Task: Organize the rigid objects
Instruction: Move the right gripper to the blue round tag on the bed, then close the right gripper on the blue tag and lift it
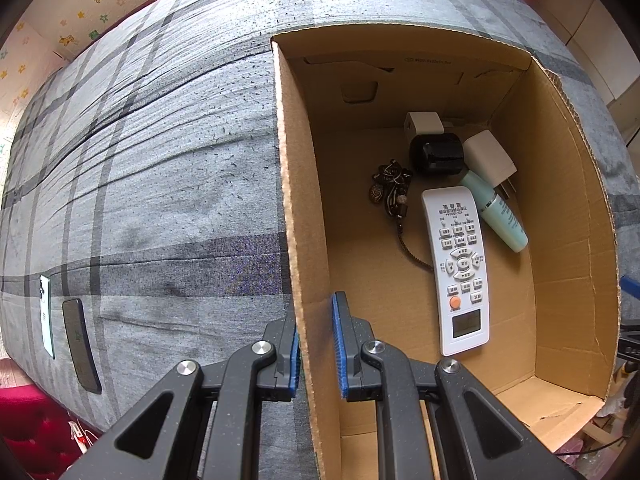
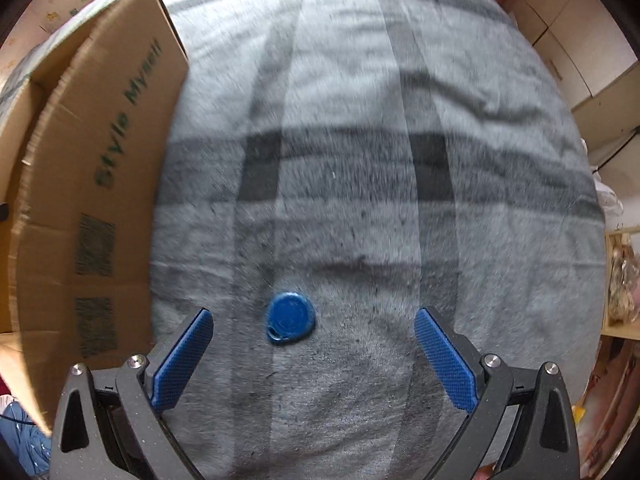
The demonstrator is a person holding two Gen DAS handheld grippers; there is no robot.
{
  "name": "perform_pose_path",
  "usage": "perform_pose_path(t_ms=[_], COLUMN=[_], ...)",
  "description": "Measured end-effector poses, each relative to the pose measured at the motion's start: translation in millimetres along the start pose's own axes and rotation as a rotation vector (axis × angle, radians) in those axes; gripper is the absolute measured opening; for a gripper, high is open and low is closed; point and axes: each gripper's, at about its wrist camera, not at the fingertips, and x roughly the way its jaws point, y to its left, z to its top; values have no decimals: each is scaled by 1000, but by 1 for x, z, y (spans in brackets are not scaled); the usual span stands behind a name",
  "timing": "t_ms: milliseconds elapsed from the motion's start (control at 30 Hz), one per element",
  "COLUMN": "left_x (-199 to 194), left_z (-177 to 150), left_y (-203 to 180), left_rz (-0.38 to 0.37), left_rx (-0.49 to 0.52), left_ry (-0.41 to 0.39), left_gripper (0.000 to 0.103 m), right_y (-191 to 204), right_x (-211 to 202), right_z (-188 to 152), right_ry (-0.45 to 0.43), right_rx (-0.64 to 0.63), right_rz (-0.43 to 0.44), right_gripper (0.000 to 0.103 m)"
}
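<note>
In the right wrist view we see a small round blue tag (image 2: 291, 318) lying flat on the grey plaid bedcover (image 2: 360, 160), low in the frame and a little left of centre. Our right gripper (image 2: 314, 354) points down over it with its jaws spread wide; the tag sits between the two blue pads (image 2: 182, 360) but touches neither. The picture is slightly blurred.

At the left edge of that view stands the outer wall of the cardboard box (image 2: 100, 200), printed with green lettering.

In the left wrist view our left gripper (image 1: 316, 344) is clamped on the left wall of the cardboard box (image 1: 296, 240), one pad outside and one inside, at the bottom centre of the frame. Inside the box, right of centre, lie a white remote control (image 1: 460, 272), a pale green tube (image 1: 500, 212) just beside it, two white plug adapters (image 1: 486, 156), a black round object (image 1: 436, 154) between them, and a dark bunch of keys (image 1: 390, 188) to the left of the remote.

At the lower left of that view, two phones (image 1: 80, 344) lie side by side on the bedcover, well apart from the box.
</note>
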Motion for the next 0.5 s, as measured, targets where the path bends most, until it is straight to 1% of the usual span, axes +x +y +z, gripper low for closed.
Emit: perform_pose_path(t_ms=[100,200,267,333,367,400,433,467,500], left_x=[0,0,0,0,0,0,0,0,0], left_z=[0,0,0,0,0,0,0,0,-1], left_y=[-1,-1,-2,-2,-2,-2,-2,-2,-3], left_rz=[1,1,1,0,1,2,3,3,3], left_rx=[2,6,9,8,9,10,11,13,15], left_ry=[-1,-2,-3,-3,-3,-3,-3,-4,-5], left_gripper=[15,15,15,15,15,15,15,15,15], right_y=[-1,-3,-3,-3,-3,-3,-3,-3,-4], right_x=[12,18,17,18,21,24,25,26,27], right_z=[-3,-5,-5,-5,-5,-5,-6,-5,-4], right_ry=[23,34,33,43,62,75,81,82,81], right_rx=[6,23,36,44,55,62,68,74,78], right_rz=[-7,3,14,25,43,53,61,70,73], right_gripper=[103,101,94,75,71,65,53,43,28])
